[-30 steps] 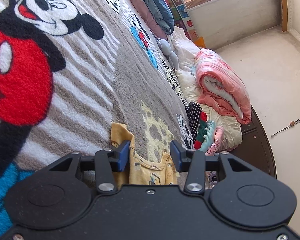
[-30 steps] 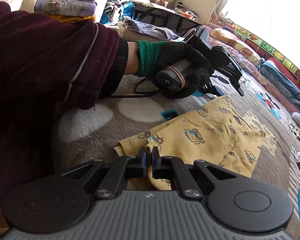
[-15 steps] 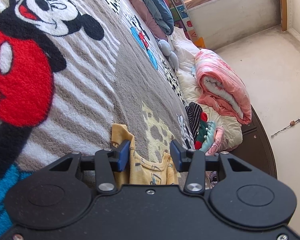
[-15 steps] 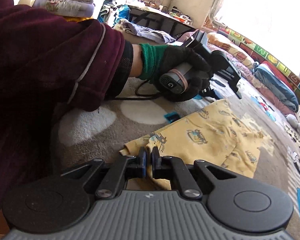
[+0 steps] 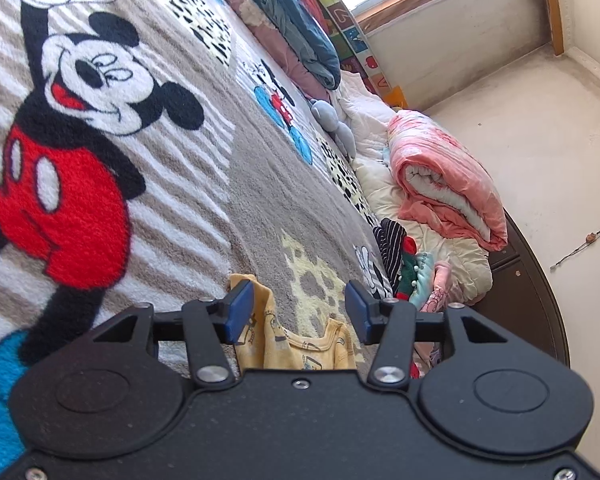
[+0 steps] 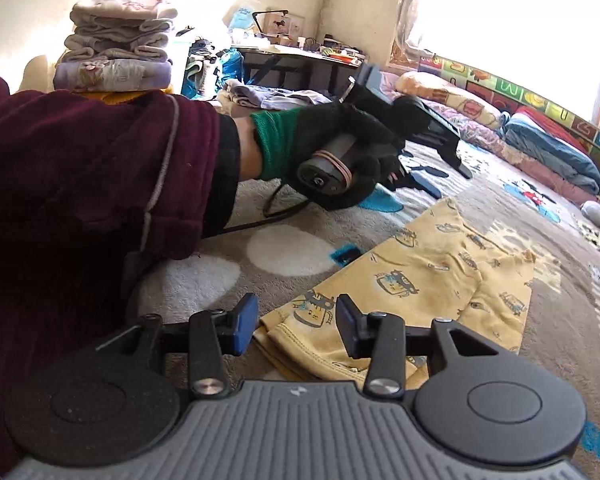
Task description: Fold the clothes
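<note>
A yellow printed child's garment (image 6: 440, 280) lies partly folded on the cartoon-mouse blanket (image 6: 292, 248). My right gripper (image 6: 296, 324) is open, its blue pads on either side of the garment's near corner, with nothing clamped. In the left wrist view, my left gripper (image 5: 298, 312) is also open above the garment's far end (image 5: 296, 346), where a sleeve and the neckline show. A black-gloved hand (image 6: 340, 148) holds the left gripper raised above the blanket, behind the garment.
A maroon sleeve (image 6: 80, 168) fills the left of the right wrist view. Folded clothes (image 6: 116, 40) are stacked behind it. A rolled pink quilt (image 5: 444, 188), loose clothes (image 5: 404, 264) and pillows (image 5: 300, 40) line the blanket's far edge.
My right gripper has opened and let go of the yellow garment's corner, which now lies on the blanket. The left gripper has risen and tilted up, still open.
</note>
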`<action>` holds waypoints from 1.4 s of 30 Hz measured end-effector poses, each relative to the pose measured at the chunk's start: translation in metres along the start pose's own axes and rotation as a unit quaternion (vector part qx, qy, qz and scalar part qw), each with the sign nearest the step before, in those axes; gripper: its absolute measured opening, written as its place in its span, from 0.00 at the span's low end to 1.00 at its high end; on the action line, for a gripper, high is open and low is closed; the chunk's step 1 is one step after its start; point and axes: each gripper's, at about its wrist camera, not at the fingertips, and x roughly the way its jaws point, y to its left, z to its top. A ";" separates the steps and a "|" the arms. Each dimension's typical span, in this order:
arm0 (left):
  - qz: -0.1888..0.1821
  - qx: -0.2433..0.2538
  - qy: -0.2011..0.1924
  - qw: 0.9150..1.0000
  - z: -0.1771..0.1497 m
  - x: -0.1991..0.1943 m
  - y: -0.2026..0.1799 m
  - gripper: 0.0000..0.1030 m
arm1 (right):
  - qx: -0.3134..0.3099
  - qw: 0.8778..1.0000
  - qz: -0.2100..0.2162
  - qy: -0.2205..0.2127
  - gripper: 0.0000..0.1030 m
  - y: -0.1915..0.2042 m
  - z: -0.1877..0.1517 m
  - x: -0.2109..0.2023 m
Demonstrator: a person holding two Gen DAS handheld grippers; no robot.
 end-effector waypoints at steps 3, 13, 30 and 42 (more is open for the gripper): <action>-0.033 0.047 0.027 0.998 -0.005 -0.003 -0.019 0.47 | 0.042 0.999 0.011 0.009 0.43 -0.008 -0.009 0.010; 0.055 0.069 0.055 0.995 -0.017 0.042 -0.008 0.40 | 0.062 0.998 0.019 0.007 0.50 -0.010 -0.023 0.013; 0.039 0.068 -0.010 0.997 -0.004 0.023 -0.017 0.48 | 0.072 0.997 0.029 -0.008 0.60 -0.005 -0.027 0.013; 0.066 0.076 0.005 0.995 -0.016 0.039 -0.022 0.54 | 0.080 0.996 0.022 -0.014 0.60 -0.002 -0.026 0.007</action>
